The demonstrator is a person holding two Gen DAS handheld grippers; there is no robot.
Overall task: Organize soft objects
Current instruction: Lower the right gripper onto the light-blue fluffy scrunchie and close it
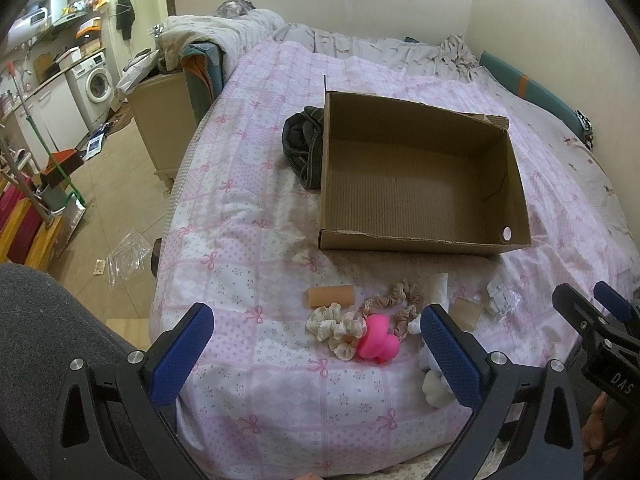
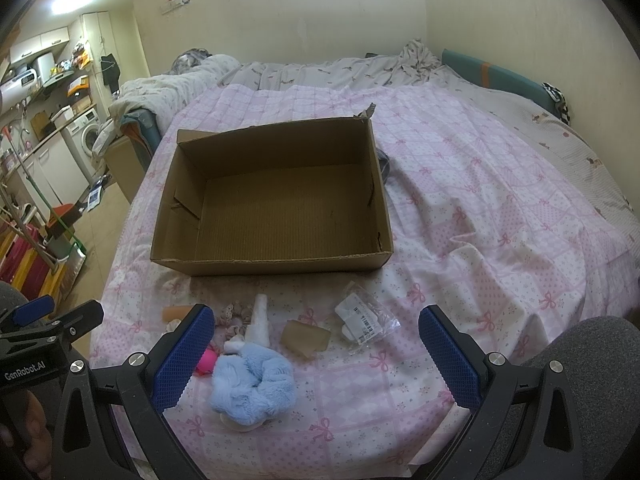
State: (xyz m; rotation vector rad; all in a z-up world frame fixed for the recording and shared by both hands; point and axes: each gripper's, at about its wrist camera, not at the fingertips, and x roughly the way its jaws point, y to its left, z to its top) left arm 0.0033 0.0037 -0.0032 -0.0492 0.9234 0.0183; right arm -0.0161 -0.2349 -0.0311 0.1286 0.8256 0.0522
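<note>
Both hand-held grippers spread wide, holding nothing, over the near edge of the bed (image 2: 480,208).
Right hand-held gripper (image 2: 316,356): blue fluffy scrunchie (image 2: 256,384) lies between its fingers, toward the left one. Left hand-held gripper (image 1: 316,356): pink toy (image 1: 376,338) and cream scrunchie (image 1: 336,328) just ahead. Beyond, an open cardboard box (image 2: 272,258), empty; bare quilt to its right.

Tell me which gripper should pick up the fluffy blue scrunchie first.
Right, probably. The blue scrunchie lies just ahead of the open right gripper, near its left finger. The left gripper, also open, faces the pink toy and cream scrunchie.
</note>
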